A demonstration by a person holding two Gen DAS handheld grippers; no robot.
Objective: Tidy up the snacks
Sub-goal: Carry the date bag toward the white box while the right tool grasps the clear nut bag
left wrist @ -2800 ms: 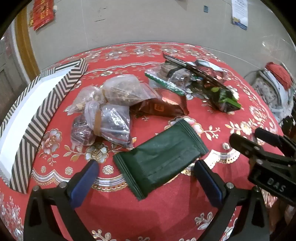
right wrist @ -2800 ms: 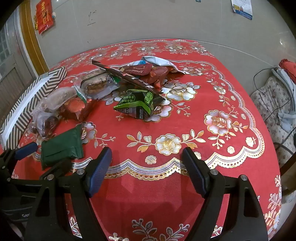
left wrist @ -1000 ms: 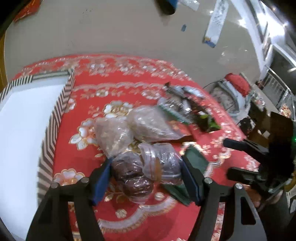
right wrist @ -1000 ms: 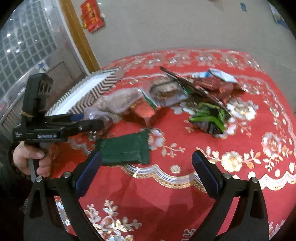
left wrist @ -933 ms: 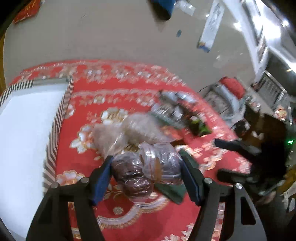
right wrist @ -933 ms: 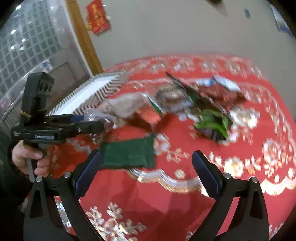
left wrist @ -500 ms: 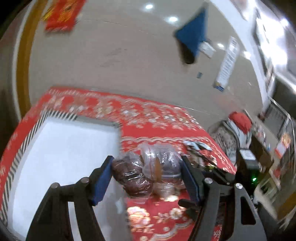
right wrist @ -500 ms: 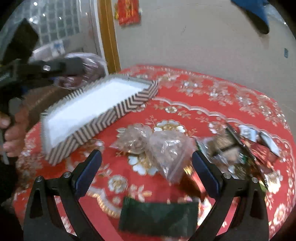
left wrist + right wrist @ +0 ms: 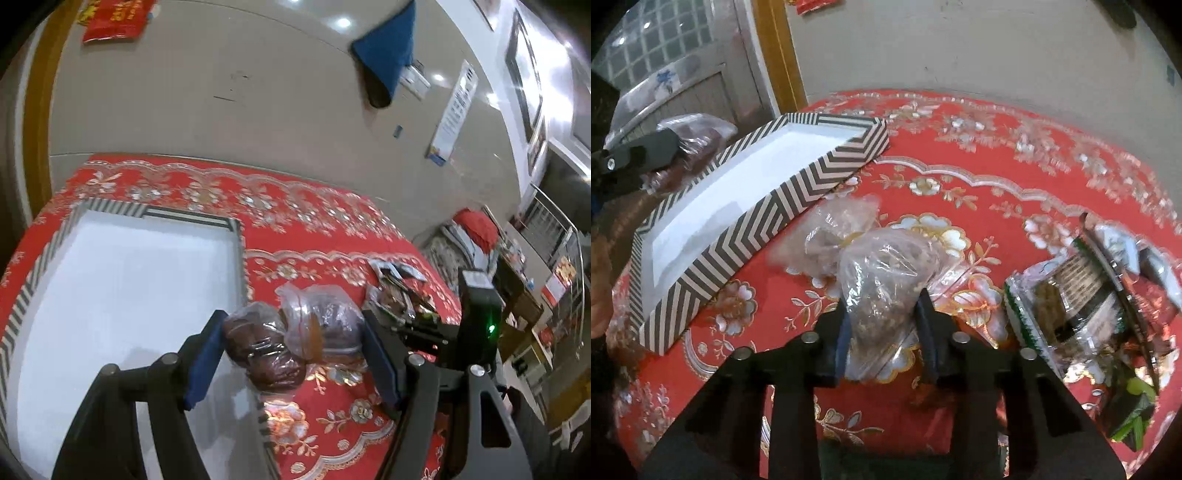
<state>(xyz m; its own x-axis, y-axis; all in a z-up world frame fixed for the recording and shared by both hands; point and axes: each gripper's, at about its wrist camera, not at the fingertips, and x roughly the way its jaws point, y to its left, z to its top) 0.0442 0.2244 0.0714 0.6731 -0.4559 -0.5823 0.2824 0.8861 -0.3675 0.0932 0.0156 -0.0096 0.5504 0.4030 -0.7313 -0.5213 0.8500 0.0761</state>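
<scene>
My left gripper [image 9: 295, 332] is shut on two clear bags of dark snacks: a brown one [image 9: 266, 350] and a rubber-banded one [image 9: 325, 325]. They hang above the right rim of the white tray with a zigzag-striped border [image 9: 236, 236]. In the right wrist view that gripper [image 9: 646, 155] and its bags [image 9: 698, 129] show beyond the tray [image 9: 775, 206], at the far left. My right gripper [image 9: 884, 321] points down at the red floral tablecloth [image 9: 960, 155]. Its jaws are closing on a clear bag of light-brown snacks [image 9: 882, 273], and both pads touch the bag's sides.
A second clear snack bag [image 9: 827, 229] lies against the held one, close to the tray. To the right sit a green-edged pack [image 9: 1067, 306], several wrapped snacks and a green packet [image 9: 1134, 406]. A hand [image 9: 600, 295] is at the left edge.
The left gripper lifted its two bags off the table and carried them left over the tray. The right gripper swung left to the light-brown bag and its jaws went from wide open to narrow around it.
</scene>
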